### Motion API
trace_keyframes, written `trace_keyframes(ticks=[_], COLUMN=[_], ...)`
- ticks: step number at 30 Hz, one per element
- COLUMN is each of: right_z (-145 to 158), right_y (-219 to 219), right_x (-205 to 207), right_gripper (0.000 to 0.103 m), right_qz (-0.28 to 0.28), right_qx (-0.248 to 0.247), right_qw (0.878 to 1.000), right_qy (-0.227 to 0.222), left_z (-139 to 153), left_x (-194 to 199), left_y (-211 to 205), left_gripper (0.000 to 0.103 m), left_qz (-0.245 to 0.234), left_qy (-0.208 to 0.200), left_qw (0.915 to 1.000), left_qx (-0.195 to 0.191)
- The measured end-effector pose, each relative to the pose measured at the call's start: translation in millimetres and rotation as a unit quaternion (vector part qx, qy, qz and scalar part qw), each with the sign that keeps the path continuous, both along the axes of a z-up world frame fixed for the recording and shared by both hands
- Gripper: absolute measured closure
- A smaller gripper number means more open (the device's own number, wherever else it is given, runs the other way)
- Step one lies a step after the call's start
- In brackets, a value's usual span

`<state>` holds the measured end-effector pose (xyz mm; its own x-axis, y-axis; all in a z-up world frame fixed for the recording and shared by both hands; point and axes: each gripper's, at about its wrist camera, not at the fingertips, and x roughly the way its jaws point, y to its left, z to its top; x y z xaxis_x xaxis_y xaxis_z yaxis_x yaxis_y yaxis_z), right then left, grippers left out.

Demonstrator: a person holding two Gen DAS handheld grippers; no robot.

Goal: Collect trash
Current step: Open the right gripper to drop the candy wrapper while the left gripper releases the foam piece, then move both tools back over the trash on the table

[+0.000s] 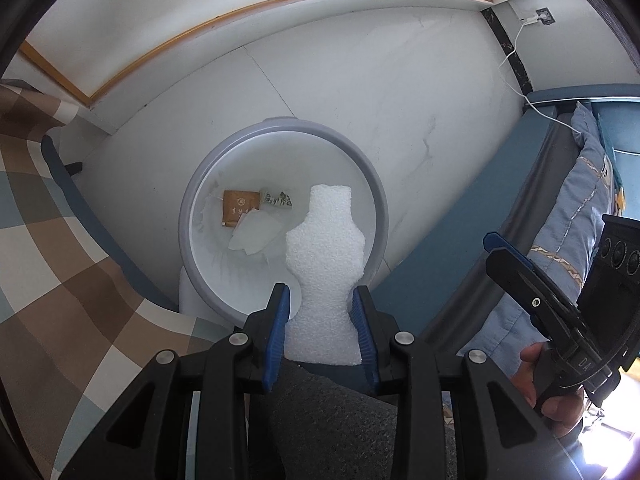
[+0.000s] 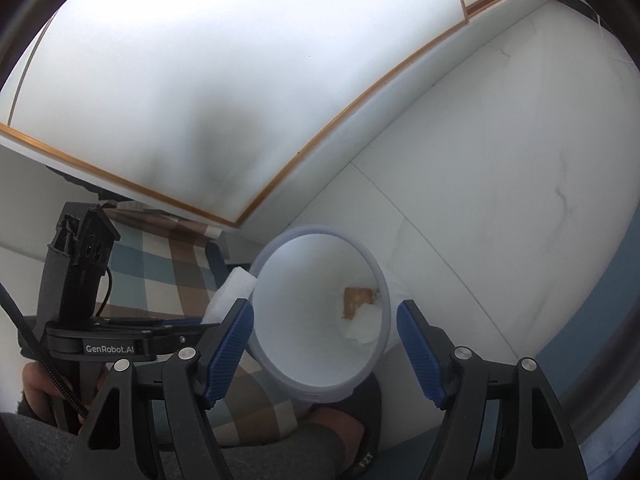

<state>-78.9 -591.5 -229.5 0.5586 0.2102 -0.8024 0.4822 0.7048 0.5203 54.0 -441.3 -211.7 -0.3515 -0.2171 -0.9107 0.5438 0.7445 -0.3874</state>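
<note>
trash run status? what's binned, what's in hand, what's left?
Done: a brown packet, a printed wrapper and white scraps lie in the white bin.
In hand: the left gripper is shut on a white foam piece above the bin, not yet dropped. The right gripper is open and empty.
Left: release the foam; no other loose trash shows.

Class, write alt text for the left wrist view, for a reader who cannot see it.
The left gripper holds a piece of white foam over a round white bin standing on a pale tiled floor. A brown packet and crumpled white paper lie inside the bin.
</note>
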Motion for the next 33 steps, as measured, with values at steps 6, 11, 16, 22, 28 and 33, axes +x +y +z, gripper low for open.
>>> trace_keyframes(ticks=[6, 11, 16, 22, 28, 33], right_z=[-3, -4, -4, -3, 5, 20], right_y=[-2, -2, -3, -4, 1, 8], right_x=[-3, -4, -7, -9, -12, -12], right_gripper=[0.028, 0.026, 0.025, 0.022, 0.021, 0.019], right_qz=[-0.007, -0.011, -0.019, -0.025, -0.026, -0.018], right_qx=[0.007, 0.013, 0.029, 0.031, 0.03, 0.015], right_qw=[1.0, 1.0, 0.999, 0.999, 0.999, 1.0], right_qy=[0.0, 0.0, -0.006, -0.005, -0.009, -0.017], left_z=[-1, 5, 10, 18, 35, 54], left_x=[-3, -2, 0, -3, 0, 0], left_y=[-3, 1, 8, 13, 24, 31], left_gripper=[0.075, 0.057, 0.038, 0.028, 0.028, 0.028], left_qz=[-0.003, 0.007, 0.016, 0.024, 0.039, 0.046], left_qy=[-0.01, -0.038, -0.06, -0.098, -0.137, -0.174], left_qw=[0.9999, 0.9991, 0.9979, 0.9947, 0.9897, 0.9838], left_qx=[0.009, 0.017, 0.017, 0.018, 0.009, -0.006])
